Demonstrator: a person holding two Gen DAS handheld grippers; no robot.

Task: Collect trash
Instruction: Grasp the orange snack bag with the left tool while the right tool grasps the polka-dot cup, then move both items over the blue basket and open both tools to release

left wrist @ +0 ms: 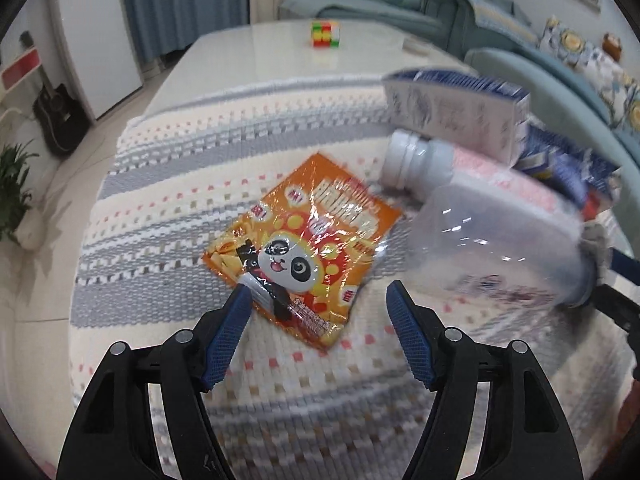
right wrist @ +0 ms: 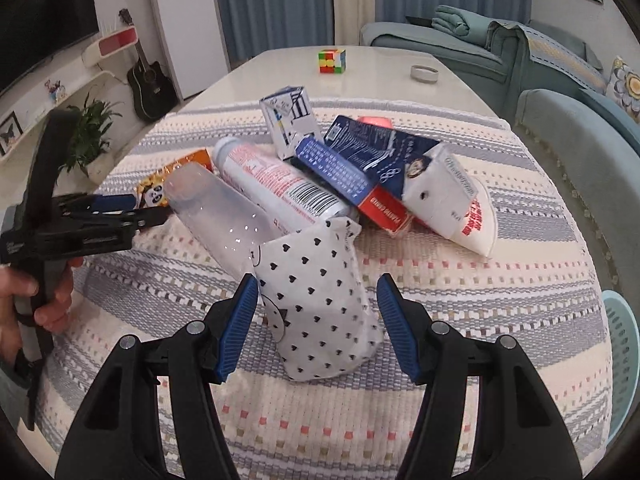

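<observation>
A pile of trash lies on a knitted striped cloth (right wrist: pixel 460 300). My left gripper (left wrist: pixel 319 292) is open, tips just above the near end of an orange panda snack packet (left wrist: pixel 304 248) that lies flat. Beside it are a clear plastic bottle (left wrist: pixel 500 236) and a white-capped bottle (left wrist: pixel 416 160). My right gripper (right wrist: pixel 318 284) is open around a white paper cup with black hearts (right wrist: pixel 320 304), which lies on its side; its right pad stands clear of the cup. Behind the cup are a clear bottle (right wrist: pixel 224 216), a white bottle (right wrist: pixel 280 188) and several cartons (right wrist: pixel 380 148). A hand (right wrist: pixel 24 292) holds the left gripper (right wrist: pixel 136 208).
A colour cube (right wrist: pixel 332 60) and a small ring (right wrist: pixel 424 73) sit on the bare white table (right wrist: pixel 380 88) beyond the cloth. A pale blue basket (right wrist: pixel 624 344) stands at the right edge. Teal sofas (right wrist: pixel 560 120) line the right; a guitar (right wrist: pixel 150 80) and plant (right wrist: pixel 86 132) stand left.
</observation>
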